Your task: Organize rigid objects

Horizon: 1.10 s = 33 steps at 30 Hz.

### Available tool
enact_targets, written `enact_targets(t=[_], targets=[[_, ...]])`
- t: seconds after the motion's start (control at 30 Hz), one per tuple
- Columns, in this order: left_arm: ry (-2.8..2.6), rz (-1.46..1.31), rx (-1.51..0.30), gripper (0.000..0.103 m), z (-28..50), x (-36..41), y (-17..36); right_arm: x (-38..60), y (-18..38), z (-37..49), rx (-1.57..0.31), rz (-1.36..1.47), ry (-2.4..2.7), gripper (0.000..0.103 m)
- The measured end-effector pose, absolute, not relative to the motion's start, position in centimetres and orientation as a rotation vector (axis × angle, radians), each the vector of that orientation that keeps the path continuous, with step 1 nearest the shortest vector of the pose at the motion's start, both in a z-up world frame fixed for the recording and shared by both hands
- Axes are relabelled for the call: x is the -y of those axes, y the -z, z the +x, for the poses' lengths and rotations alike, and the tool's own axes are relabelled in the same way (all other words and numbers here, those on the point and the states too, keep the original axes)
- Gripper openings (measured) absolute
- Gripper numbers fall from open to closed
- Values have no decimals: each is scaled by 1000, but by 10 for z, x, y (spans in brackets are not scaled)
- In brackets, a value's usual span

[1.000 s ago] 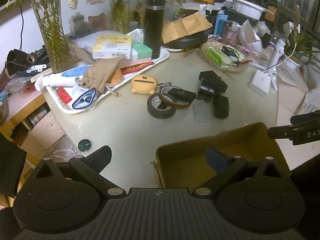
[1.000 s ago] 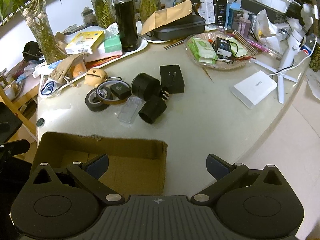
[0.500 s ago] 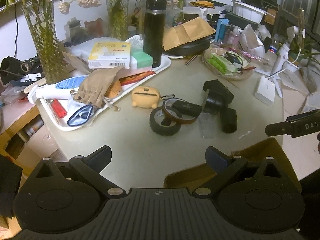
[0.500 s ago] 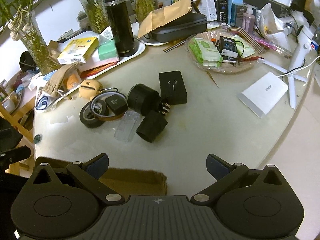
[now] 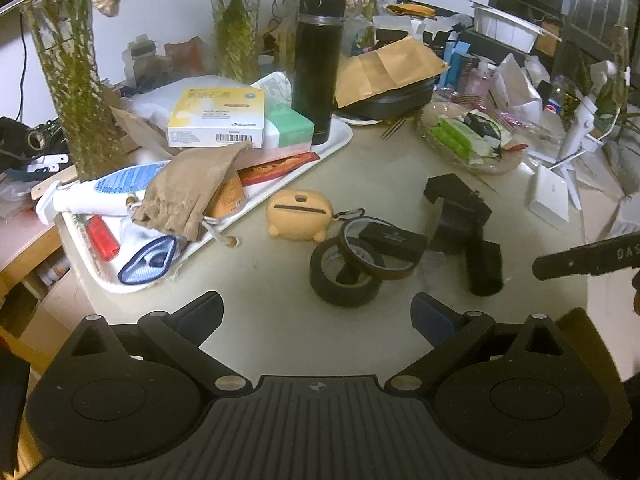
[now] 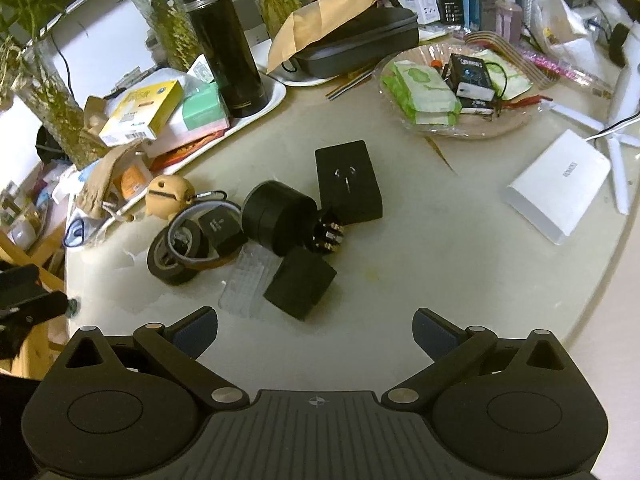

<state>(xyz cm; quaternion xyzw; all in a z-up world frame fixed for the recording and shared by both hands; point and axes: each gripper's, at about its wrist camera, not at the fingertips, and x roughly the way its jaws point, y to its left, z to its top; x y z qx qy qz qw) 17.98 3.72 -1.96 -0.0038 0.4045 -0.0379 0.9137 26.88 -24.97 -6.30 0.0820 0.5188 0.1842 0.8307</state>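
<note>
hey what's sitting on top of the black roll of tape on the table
A thinner brown tape ring leans on the black tape roll, and a small black box rests across the ring. The table under the roll is covered.

In front of you a cluster of small rigid items sits on the pale tabletop. At its left, a black tape roll (image 6: 173, 258) lies flat, with a thinner brown tape ring (image 6: 200, 240) leaning across it and a small black box (image 6: 221, 227) resting inside that ring. Just right of these, a black cylindrical case (image 6: 276, 218) lies on its side, touching a flat black rectangular box (image 6: 347, 181) (a pale earbud drawing marks its lid). A clear plastic case (image 6: 249, 282) lies flat beside a black cube-like box (image 6: 300, 282), nearest you. A tan rounded pouch (image 6: 168, 192) with a carabiner sits beyond the tape.
</note>
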Motion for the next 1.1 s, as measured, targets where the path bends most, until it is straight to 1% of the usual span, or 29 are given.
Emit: enact_targets(t=[0.27,0.33,0.47,0.63,0.7,0.83,0.97,1.0,1.1], targets=[[76,0,-802,103,195,-45,32,253,88,298,-1138,275,-407,101],[68,-1,-802,102,196,-47,35,254,93,304,-1150,302,-411,95],[46,-20,-814,102,199,-52,39,256,103,314,-1182,369,-428,92],[29,-41,-812,103,201,-57,39,257,115,323,-1221,451,-426,79],[27,-47,-812,103,201,-58,39,258,118,326,-1230,485,-429,77],[25,-51,-814,102,202,-57,40,257,128,334,-1259,539,-408,62],[25,-51,-814,103,202,-57,40,253,133,337,-1278,551,-395,53],[23,-51,-815,103,202,-57,40,252,134,337,-1284,553,-396,48],[22,-52,-818,102,203,-57,40,249,133,335,-1286,543,-395,47]])
